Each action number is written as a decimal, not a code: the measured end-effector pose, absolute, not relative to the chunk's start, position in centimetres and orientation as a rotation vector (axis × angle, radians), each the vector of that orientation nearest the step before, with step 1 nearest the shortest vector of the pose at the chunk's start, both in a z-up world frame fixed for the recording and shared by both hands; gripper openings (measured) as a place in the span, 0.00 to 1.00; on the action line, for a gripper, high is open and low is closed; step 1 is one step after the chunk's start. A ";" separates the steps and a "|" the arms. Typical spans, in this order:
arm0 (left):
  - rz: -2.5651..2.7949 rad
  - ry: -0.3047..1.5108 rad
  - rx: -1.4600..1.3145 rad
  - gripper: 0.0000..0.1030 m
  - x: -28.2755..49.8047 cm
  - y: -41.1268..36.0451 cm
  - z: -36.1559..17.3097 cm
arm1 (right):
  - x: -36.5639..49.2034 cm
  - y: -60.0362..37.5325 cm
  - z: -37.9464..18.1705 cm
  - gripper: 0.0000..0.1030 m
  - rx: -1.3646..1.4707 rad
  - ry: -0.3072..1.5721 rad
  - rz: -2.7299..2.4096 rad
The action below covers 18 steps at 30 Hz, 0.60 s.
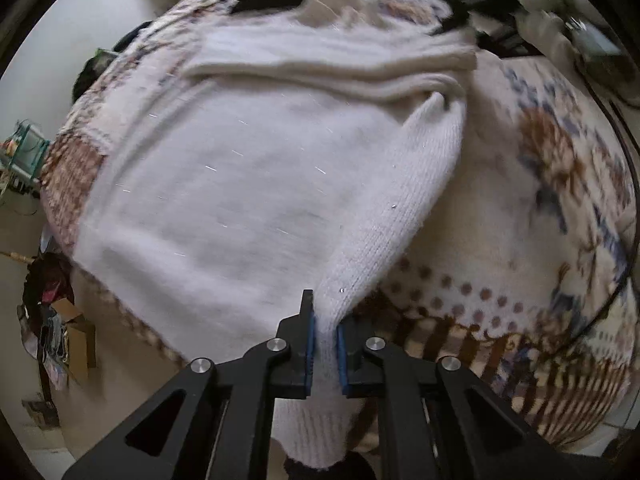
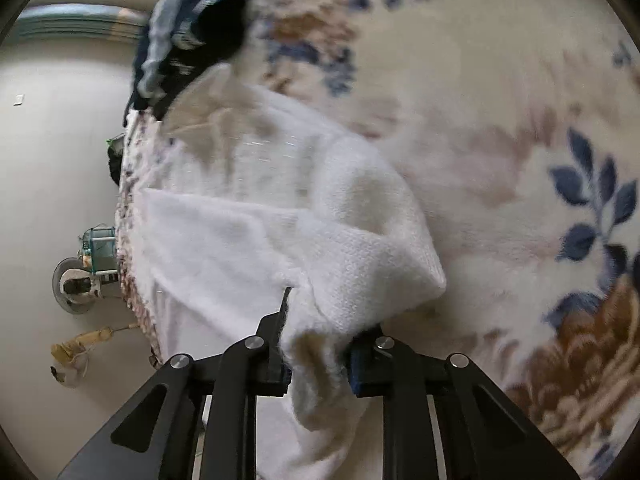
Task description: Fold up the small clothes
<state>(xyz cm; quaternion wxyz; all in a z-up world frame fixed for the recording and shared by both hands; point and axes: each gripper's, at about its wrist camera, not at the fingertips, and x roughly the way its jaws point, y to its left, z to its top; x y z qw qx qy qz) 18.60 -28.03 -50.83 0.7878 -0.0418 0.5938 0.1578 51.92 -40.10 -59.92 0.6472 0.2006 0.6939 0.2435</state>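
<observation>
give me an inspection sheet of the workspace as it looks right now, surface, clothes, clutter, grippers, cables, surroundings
Surface: floral blanket, cream with brown and blue pattern.
Job's things: white knit sweater spread on the blanket, one sleeve pulled toward the camera.
Clutter: dark and blue clothes pile at the blanket's far edge.
Grippers: left gripper shut on the sleeve; right gripper shut on a bunched part of the sweater.
Cables: thin dark cable along the blanket's right side.
Surroundings: pale floor; cardboard box by the left edge.
</observation>
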 end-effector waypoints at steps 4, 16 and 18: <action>0.384 1.249 -0.180 0.06 18.0 -23.6 -47.9 | 52.3 -38.4 -55.1 0.19 0.421 1.558 0.552; 0.457 1.219 -0.314 0.06 20.9 -4.9 -46.1 | 56.2 -16.7 -48.1 0.19 0.226 1.520 0.537; 0.468 1.228 -0.352 0.06 21.3 -0.2 -47.4 | 56.6 -12.3 -48.9 0.19 0.180 1.523 0.527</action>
